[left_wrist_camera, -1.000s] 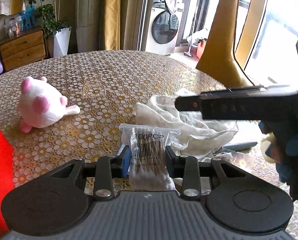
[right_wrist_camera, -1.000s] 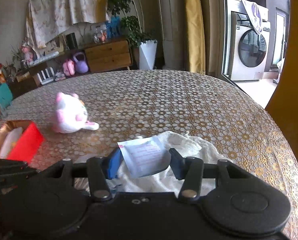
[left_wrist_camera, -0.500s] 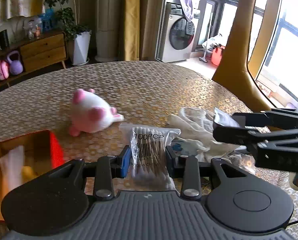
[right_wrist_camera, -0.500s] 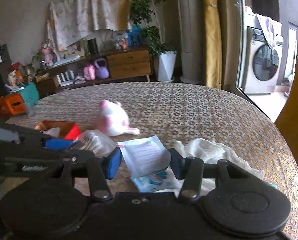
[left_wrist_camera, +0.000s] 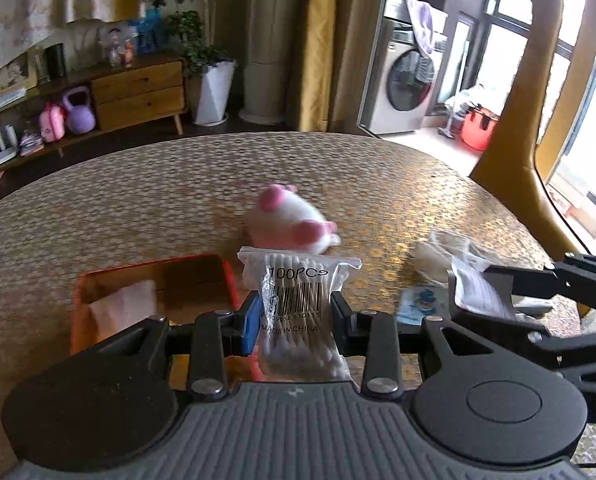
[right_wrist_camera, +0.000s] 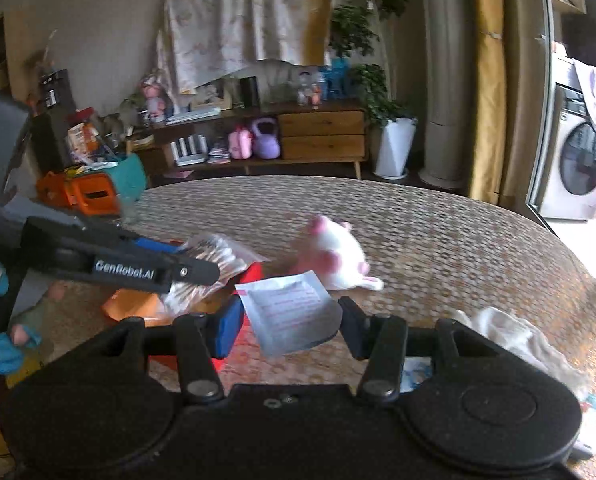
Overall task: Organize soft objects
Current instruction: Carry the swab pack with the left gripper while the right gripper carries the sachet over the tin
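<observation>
Left wrist view: left gripper [left_wrist_camera: 292,314] clamped on a clear bag of cotton swabs [left_wrist_camera: 298,304], now carried up and over toward the red box [left_wrist_camera: 154,300], which a second ago sat only at the frame's left edge. Plush toy [left_wrist_camera: 288,224] beyond, white cloth [left_wrist_camera: 442,254] off right on the table [left_wrist_camera: 138,200].

Right wrist view: right gripper [right_wrist_camera: 290,320] clenched on a white paper packet [right_wrist_camera: 290,306], likewise lifted away from the cloth [right_wrist_camera: 510,336] and closing on the box. Probably both loads near drop-off.
</observation>
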Demonstrator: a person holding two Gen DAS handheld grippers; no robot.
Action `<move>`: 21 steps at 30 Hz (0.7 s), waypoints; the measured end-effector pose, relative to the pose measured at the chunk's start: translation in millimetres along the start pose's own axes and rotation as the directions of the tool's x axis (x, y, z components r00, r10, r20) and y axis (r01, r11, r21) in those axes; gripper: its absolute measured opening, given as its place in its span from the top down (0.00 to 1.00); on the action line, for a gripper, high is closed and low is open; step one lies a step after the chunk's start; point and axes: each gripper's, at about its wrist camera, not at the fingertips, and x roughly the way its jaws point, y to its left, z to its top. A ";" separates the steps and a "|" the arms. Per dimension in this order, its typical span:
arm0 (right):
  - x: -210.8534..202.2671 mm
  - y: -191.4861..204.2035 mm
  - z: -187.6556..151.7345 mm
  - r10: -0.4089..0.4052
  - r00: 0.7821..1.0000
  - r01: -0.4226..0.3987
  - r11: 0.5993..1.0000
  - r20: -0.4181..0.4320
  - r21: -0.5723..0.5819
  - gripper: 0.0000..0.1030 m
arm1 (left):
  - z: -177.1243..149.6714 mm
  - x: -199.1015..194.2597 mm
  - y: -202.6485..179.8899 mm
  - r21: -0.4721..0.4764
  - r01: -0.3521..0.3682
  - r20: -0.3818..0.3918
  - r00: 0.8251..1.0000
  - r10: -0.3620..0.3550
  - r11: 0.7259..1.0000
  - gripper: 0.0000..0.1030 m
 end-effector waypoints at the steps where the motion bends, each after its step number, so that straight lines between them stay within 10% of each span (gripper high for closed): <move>1: 3.4 6.7 2.1 0.006 1.000 -0.006 1.000 -0.001 -0.008 0.51 | -0.1 -1.7 6.7 -0.008 -0.009 0.001 1.000 0.009 1.000 0.66; 21: 105.4 89.4 13.8 0.066 0.992 -0.078 0.990 -0.109 -0.113 0.50 | -34.6 26.4 121.9 -0.093 -0.152 -0.092 0.985 0.143 0.984 0.66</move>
